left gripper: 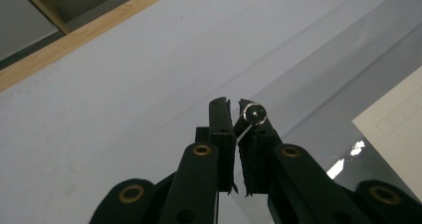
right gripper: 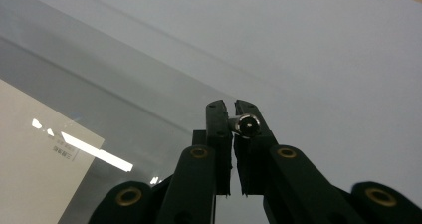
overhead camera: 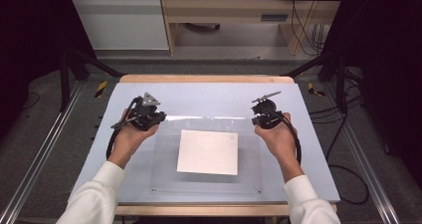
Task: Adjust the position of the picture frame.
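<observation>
A clear plastic sheet (overhead camera: 164, 176) lies on the pale blue table mat (overhead camera: 209, 97), with a white paper (overhead camera: 208, 152) resting on its middle. At the sheet's far left corner my left gripper (overhead camera: 149, 117) hovers with its jaws shut. The left gripper view has its tips (left gripper: 234, 104) over the sheet's edge (left gripper: 348, 74), the paper (left gripper: 398, 129) off to the right. My right gripper (overhead camera: 263, 118) is at the far right corner, also shut. In the right gripper view its tips (right gripper: 232, 106) point at the sheet's edge (right gripper: 99, 84), with the paper (right gripper: 35, 154) at lower left. I see nothing gripped.
The table's wooden far edge (overhead camera: 206, 78) runs behind the mat. Black frame bars (overhead camera: 74, 59) and aluminium rails (overhead camera: 40, 154) flank the table. Cables (overhead camera: 348, 184) lie on the floor at the right. A wooden cabinet (overhead camera: 229, 10) stands beyond the table.
</observation>
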Tool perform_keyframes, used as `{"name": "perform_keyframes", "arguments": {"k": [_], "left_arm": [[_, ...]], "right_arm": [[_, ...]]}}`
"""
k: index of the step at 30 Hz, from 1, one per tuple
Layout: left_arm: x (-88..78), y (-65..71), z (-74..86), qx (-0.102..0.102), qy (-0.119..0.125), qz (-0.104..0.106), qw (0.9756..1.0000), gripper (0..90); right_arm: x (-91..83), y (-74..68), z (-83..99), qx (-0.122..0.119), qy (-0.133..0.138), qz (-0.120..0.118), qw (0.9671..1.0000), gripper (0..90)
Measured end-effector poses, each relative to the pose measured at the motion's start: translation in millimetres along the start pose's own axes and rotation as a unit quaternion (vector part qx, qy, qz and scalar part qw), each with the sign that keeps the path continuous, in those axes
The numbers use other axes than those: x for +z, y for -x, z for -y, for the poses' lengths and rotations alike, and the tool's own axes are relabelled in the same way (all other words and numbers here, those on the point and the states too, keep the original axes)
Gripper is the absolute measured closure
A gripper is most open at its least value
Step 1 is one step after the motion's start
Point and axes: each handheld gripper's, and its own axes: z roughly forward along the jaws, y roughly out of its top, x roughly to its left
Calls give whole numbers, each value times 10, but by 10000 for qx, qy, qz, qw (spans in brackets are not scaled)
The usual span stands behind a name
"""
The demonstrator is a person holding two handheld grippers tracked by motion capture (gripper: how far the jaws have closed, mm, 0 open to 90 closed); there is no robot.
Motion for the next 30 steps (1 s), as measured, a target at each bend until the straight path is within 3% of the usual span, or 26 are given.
{"name": "perform_keyframes", "arguments": {"k": [14, 27, 30], "left_arm": [[308, -28, 194, -129, -190, 63, 9997, 842], [567, -66, 287, -375, -422, 210, 9982, 845], [607, -61, 301, -484, -378, 200, 9979, 845]], "right_arm": [[330, 24, 18, -96, -266, -46, 9996, 858], [591, 98, 125, 118, -309, -193, 9993, 857], [621, 103, 141, 118, -308, -207, 9992, 857]]}}
